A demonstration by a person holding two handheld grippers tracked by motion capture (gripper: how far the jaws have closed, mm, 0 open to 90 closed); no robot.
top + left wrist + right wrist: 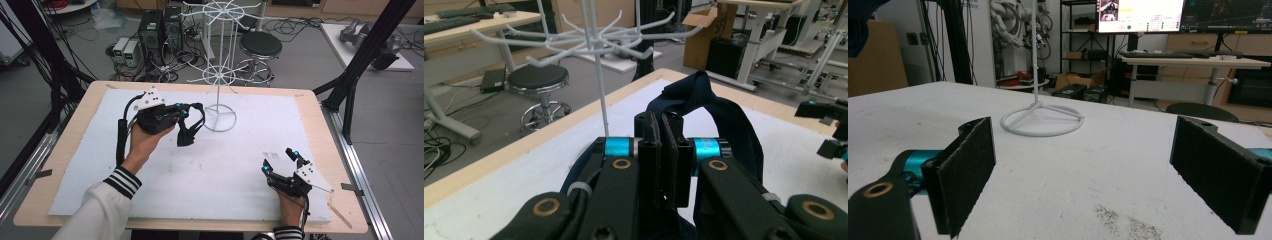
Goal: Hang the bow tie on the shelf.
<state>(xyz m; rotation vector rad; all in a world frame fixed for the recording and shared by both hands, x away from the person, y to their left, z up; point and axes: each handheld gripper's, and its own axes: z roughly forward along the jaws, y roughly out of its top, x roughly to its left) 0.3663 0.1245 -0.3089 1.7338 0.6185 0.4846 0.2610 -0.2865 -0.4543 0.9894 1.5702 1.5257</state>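
Work in hand: a dark blue strap-like garment (pixel 189 126) is being carried toward the white wire rack (pixel 220 65), probably to hang it on one of the hooks.
Left hand-held gripper (pixel 186 112): clamped tight on the garment, jaws pressed together with fabric between them in the left gripper view (pixel 704 115); it is raised above the desk's far-left part, jaws pointing at the rack.
Garment: hangs off the jaws in loops, clear of the white mat (pixel 210 170), just left of the rack's ring base (pixel 220 119). Holding it by one band lets the loops fall open, which should help slip one over a hook.
Rack: stands near the far edge of the desk (pixel 310 107), about midway along it; the lower hook tier (pixel 589 42) sits ahead of and above the left jaws.
Right hand-held gripper (pixel 283 161): jaws spread wide, holding nothing, resting low near the desk's near-right corner; likely parked out of the way, or ready to steady a loop.
Judgement: hanging not yet done; the garment needs lifting to hook height.
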